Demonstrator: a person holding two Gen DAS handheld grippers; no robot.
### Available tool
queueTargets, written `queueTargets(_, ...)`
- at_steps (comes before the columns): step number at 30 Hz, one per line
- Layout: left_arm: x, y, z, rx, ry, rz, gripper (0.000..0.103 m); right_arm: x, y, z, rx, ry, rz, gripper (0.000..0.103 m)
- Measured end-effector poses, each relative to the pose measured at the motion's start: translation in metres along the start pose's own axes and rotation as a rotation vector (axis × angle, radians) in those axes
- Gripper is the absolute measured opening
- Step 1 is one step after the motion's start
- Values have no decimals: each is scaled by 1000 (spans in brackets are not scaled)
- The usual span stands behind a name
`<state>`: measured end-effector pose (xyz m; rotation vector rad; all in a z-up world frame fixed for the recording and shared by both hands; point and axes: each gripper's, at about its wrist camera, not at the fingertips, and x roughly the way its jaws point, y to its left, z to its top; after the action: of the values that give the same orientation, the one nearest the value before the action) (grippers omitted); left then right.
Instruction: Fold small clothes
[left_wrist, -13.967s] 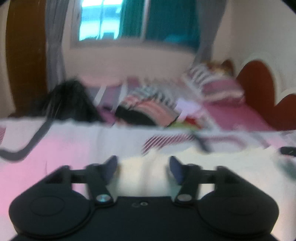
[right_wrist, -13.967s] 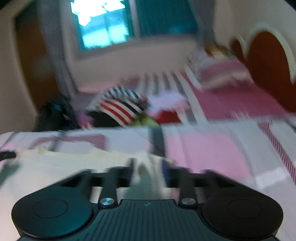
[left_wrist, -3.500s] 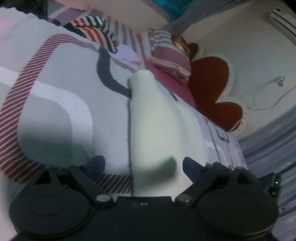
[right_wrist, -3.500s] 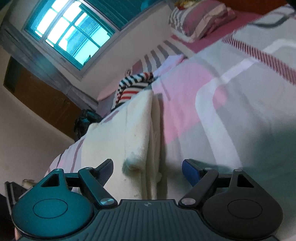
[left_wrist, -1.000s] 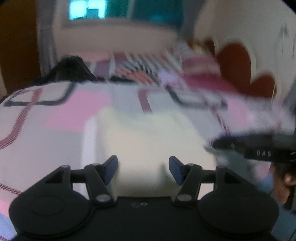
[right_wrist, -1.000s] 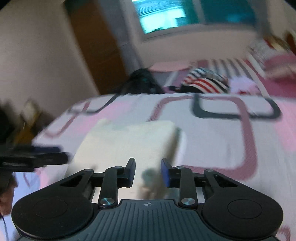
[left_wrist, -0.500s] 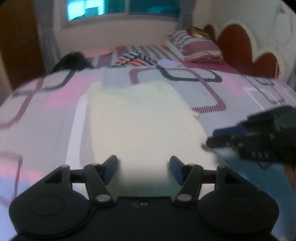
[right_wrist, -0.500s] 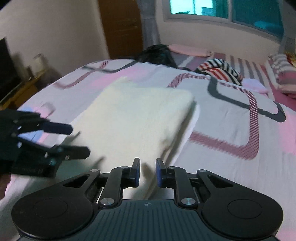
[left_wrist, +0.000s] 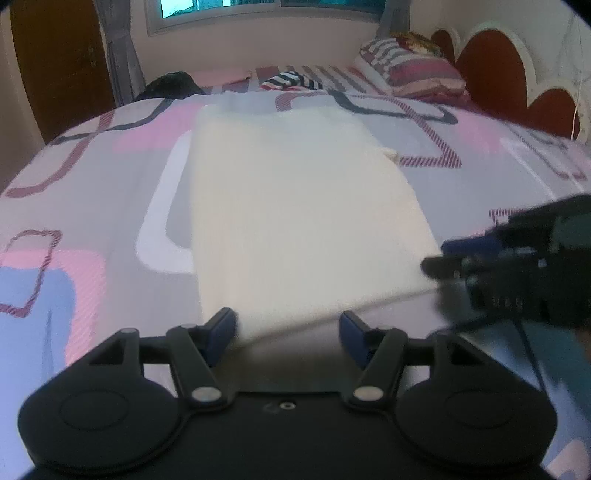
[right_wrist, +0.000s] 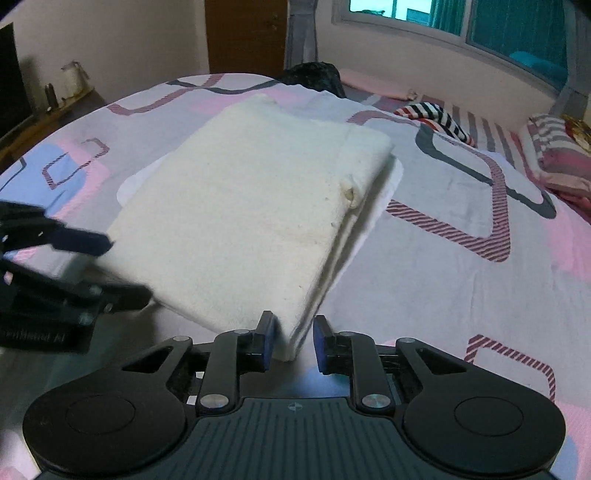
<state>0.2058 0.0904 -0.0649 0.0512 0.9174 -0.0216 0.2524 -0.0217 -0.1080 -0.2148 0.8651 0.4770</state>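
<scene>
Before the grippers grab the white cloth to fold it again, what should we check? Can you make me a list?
1. White cloth lies flat in a folded stack on the bed: ok.
2. Left gripper open, at the cloth's near edge: ok.
3. Right gripper has the near corner between its fingers: ok; jaws just widened slightly, pads not pressing.
4. Both grippers at the same end of the cloth: ok.
5. Layers lined up: not ok, a lower layer sticks out on the right side.
6. Striped clothes far from the cloth: ok.

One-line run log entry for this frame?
stage: fold | item: folded cream knit garment on bed | left gripper: open, near edge | right gripper: open, corner between jaws
</scene>
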Motion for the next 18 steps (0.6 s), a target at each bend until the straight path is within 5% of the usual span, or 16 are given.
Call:
queueTargets(5, -59, -8, -17, 24, -47, 44, 64, -60, 8, -7, 61, -37, 35, 21)
queueTargets(8, -105, -15, -32, 34, -101, 111, 81, -108, 13, -21, 130, -76, 51, 22)
queueTargets(10, -131, -18, -41, 24, -134, 164, 85, -138, 17, -33, 180, -105, 29, 68)
queueTargets(11, -144, -20, -46, 16, -145, 178, 87, -151, 19, -39, 203, -123, 10, 103)
queueTargets(18, -220, -29, -81, -11, -247, 184, 88, -228, 49, -83, 172, -213, -72, 103)
